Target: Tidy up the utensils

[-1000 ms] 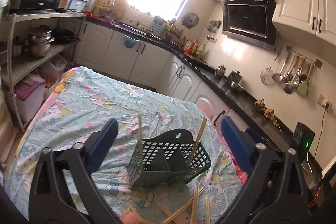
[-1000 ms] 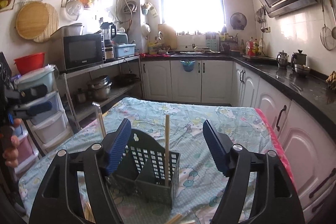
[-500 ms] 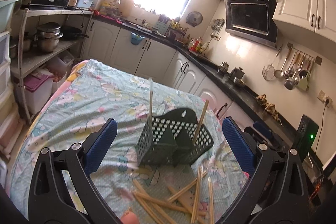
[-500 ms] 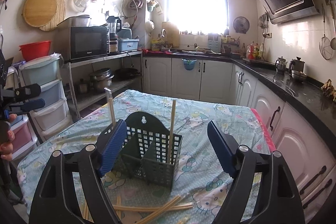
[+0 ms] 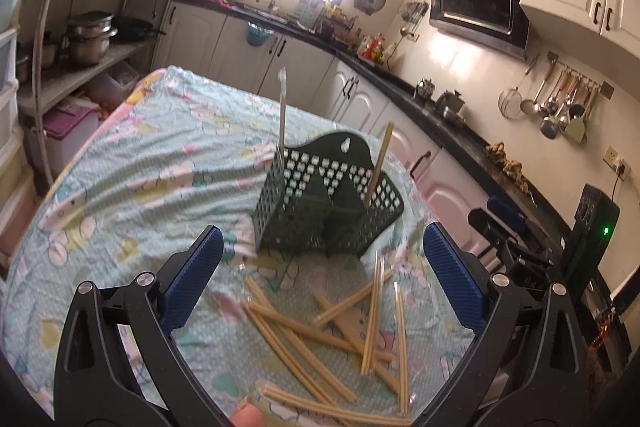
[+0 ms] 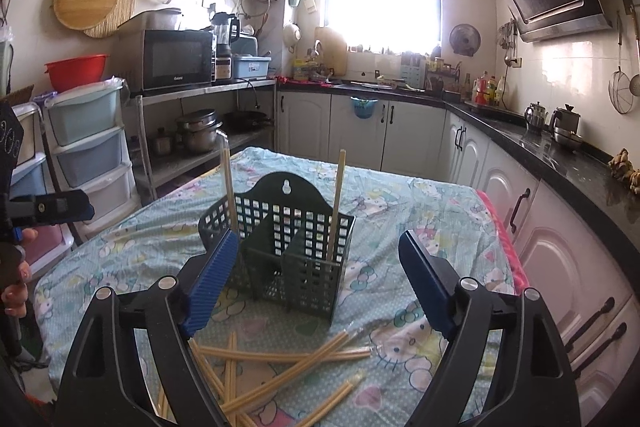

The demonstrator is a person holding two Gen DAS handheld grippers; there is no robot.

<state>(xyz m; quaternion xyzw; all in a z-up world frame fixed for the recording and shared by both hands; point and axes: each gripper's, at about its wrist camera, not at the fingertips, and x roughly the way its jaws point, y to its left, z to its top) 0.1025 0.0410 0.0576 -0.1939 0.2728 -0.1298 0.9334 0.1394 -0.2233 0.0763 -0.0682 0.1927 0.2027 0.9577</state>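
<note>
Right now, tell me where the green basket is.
The green basket stands mid-table on the patterned cloth, just beyond the loose chopsticks; in the right wrist view it sits nearer the left finger.

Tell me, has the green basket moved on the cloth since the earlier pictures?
Cannot tell: both cameras moved. The green basket appears unshifted against the cloth print.
</note>
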